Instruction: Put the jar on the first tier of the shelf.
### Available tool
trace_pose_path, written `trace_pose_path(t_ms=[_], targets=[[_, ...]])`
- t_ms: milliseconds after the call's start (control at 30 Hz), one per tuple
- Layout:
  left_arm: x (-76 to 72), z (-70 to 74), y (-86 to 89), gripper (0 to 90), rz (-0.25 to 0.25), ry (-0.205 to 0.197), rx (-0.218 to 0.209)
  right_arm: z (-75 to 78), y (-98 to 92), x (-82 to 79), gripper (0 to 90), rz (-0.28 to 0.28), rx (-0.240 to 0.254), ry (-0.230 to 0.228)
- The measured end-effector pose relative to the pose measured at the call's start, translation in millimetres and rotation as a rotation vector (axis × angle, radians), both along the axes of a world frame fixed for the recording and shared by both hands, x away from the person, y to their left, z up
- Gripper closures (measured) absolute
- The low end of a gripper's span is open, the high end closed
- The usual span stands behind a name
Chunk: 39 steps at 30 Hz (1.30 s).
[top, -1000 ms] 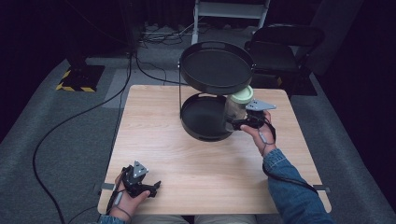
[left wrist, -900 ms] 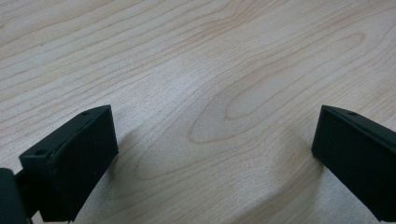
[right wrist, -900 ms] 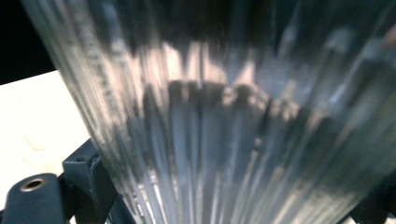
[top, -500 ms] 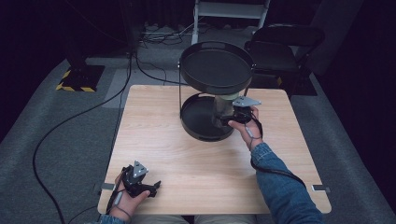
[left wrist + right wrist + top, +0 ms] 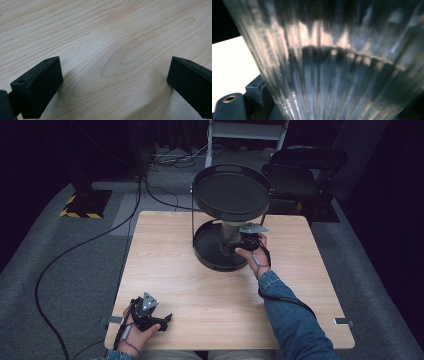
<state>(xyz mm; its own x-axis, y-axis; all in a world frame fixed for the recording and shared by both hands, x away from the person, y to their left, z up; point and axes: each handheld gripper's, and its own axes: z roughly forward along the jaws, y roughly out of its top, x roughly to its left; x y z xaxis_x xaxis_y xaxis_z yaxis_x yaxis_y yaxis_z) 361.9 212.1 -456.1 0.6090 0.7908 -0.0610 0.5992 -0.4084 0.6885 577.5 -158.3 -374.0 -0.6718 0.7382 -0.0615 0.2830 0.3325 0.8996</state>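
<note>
A black two-tier tray stand has its upper tray (image 5: 200,202) raised over a lower tray (image 5: 206,254) on the wooden table. My right gripper (image 5: 234,243) reaches in from the right between the tiers and is shut on a ribbed clear glass (image 5: 231,230). The glass stands upright over the lower tray, its top hidden under the upper tray. In the right gripper view the ribbed glass (image 5: 342,62) sits right against the camera, with one dark finger (image 5: 253,91) beside it. My left gripper (image 5: 163,320) rests open at the table's front left, its jaws wide apart over bare wood (image 5: 115,82).
Thin uprights (image 5: 193,220) carry the upper tray, which leaves a low gap over the lower one. A black chair (image 5: 300,167) and cables (image 5: 75,250) lie beyond and left of the table (image 5: 300,285). Bare wood spreads in front of the stand.
My right gripper has carried the glass leftward from the stand's right side in under the upper tray, over the lower tray. The left gripper has stayed still.
</note>
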Motion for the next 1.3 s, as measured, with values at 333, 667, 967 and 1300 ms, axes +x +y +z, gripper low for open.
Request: trace_pose_path(t_ms=[333, 667, 967, 1300], targets=[[0.0, 0.0, 0.0, 0.2, 0.000, 0.000, 0.000, -11.5, 8.7, 5.6, 11.5, -0.003, -0.023, 0.029], [-0.1, 0.0, -0.1, 0.2, 0.000, 0.002, -0.001, -18.9, 12.0, 5.8, 11.4, 0.001, -0.049, 0.064], [-0.1, 0.0, -0.1, 0.2, 0.000, 0.001, -0.001, -22.7, 11.7, 6.4, 11.4, -0.006, -0.050, 0.093], [-0.1, 0.0, -0.1, 0.2, 0.000, 0.002, 0.000, -26.7, 7.7, 3.5, 11.2, -0.018, -0.017, 0.083]])
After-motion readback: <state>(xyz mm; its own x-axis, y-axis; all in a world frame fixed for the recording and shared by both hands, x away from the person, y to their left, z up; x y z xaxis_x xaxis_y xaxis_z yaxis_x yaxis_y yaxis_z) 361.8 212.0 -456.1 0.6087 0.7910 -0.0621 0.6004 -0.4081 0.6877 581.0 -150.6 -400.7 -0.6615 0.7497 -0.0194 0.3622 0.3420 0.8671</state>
